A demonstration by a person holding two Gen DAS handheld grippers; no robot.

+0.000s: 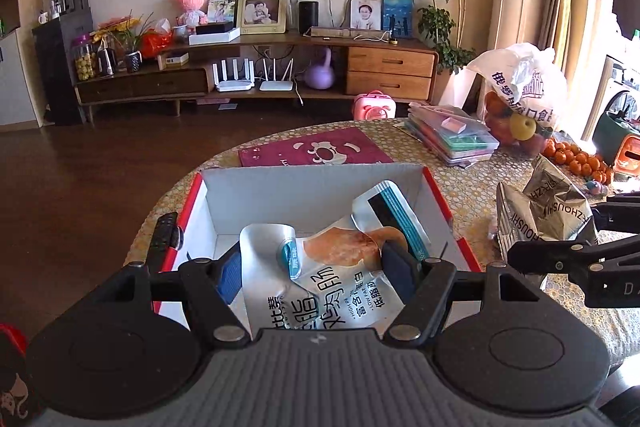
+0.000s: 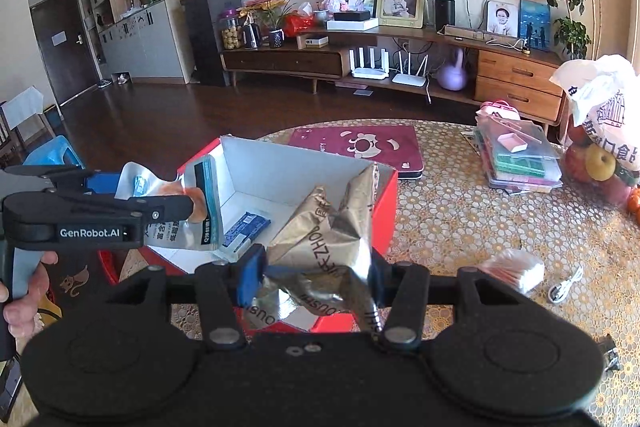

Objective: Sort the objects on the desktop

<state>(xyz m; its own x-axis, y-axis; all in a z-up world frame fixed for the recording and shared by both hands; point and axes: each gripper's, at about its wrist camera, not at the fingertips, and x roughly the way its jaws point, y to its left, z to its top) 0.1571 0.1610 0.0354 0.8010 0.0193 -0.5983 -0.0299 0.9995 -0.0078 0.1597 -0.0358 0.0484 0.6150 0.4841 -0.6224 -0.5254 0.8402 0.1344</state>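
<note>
My left gripper [image 1: 316,271] is shut on a silver snack pouch [image 1: 332,279] printed with a sausage picture, held above the open red box [image 1: 438,195] with a white inside. The right wrist view shows that left gripper [image 2: 148,193] from the side, with the pouch [image 2: 200,211] hanging over the box's left wall. My right gripper [image 2: 314,279] is shut on a crinkled silver-gold foil bag [image 2: 320,239] over the box's near right corner [image 2: 384,227]. A blue packet [image 2: 246,231] lies on the box floor. In the left wrist view the right gripper [image 1: 556,231] and the foil bag [image 1: 544,211] are right of the box.
A maroon mat [image 1: 316,151] lies behind the box. Stacked plastic cases [image 1: 452,139], a bag of fruit [image 1: 520,95] and loose oranges [image 1: 580,159] sit at the far right. A remote [image 1: 164,239] rests left of the box. A pink packet [image 2: 516,269] and white cable [image 2: 564,287] lie on the tablecloth.
</note>
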